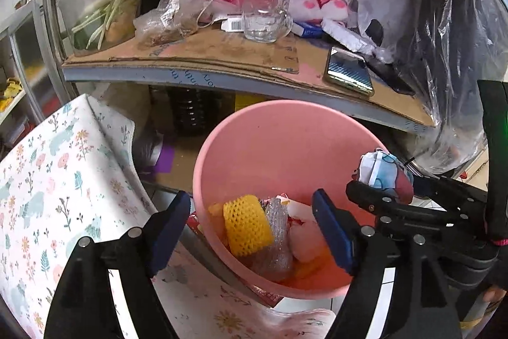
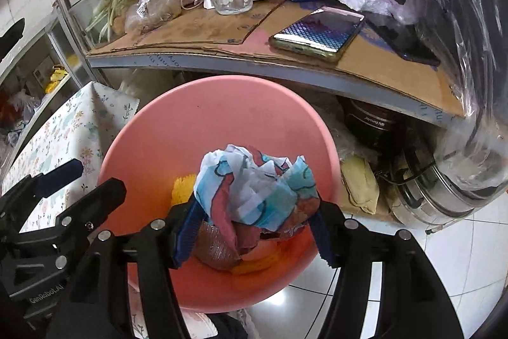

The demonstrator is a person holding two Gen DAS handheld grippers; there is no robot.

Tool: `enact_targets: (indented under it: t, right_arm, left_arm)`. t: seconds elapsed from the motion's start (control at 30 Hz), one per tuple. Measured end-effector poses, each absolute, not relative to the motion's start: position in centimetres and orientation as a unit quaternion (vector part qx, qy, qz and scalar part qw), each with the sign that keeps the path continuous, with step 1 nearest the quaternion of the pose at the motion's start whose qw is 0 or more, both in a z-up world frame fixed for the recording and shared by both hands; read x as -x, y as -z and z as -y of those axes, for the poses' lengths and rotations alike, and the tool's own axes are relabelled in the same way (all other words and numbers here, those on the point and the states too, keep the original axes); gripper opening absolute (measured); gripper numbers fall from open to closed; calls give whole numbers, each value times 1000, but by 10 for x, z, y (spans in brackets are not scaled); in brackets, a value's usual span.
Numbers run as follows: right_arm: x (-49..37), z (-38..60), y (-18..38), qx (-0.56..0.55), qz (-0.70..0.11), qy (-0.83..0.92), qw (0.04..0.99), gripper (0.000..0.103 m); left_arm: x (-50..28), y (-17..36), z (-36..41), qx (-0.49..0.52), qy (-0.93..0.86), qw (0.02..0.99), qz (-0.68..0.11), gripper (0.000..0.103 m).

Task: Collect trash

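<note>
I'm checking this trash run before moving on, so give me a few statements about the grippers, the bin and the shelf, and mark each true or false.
1. The right gripper is shut on a crumpled wrapper. True.
2. The left gripper holds the yellow foam net. False: it is open, and the net lies in the pink bin.
3. The pink bin is empty. False: trash lies in it.
4. A glass mug stands on the shelf above the bin. True.

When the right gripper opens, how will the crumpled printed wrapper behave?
The crumpled printed wrapper looks thin and creased, so it is probably very light and floppy. It may spring open slightly once the right gripper releases it. Held above the pink bin, it should drop in, perhaps drifting.
</note>
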State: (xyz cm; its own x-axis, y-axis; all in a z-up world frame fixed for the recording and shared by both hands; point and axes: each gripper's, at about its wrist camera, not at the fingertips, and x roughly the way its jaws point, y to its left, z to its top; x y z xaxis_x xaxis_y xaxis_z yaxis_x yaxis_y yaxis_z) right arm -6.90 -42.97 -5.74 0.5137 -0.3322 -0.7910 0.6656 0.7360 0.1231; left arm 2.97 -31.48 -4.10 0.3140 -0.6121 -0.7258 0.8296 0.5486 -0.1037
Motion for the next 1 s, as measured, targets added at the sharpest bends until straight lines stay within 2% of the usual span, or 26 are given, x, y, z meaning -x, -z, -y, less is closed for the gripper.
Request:
enact_targets:
  t: [0.27,0.77,1.0]
  right_arm:
    - [75,437,61,-262,-369,262,852,71]
    - [72,429,60,-238,-389,284,843,71]
    - [92,420,53,-270,-347,305,845,71]
  left_arm:
    - [-28,37,311,-151,438,812,-354,77]
    - [-21,32,304,-155,423,825,-341,78]
    - [-16,23,291,-135,400,839,-342,78]
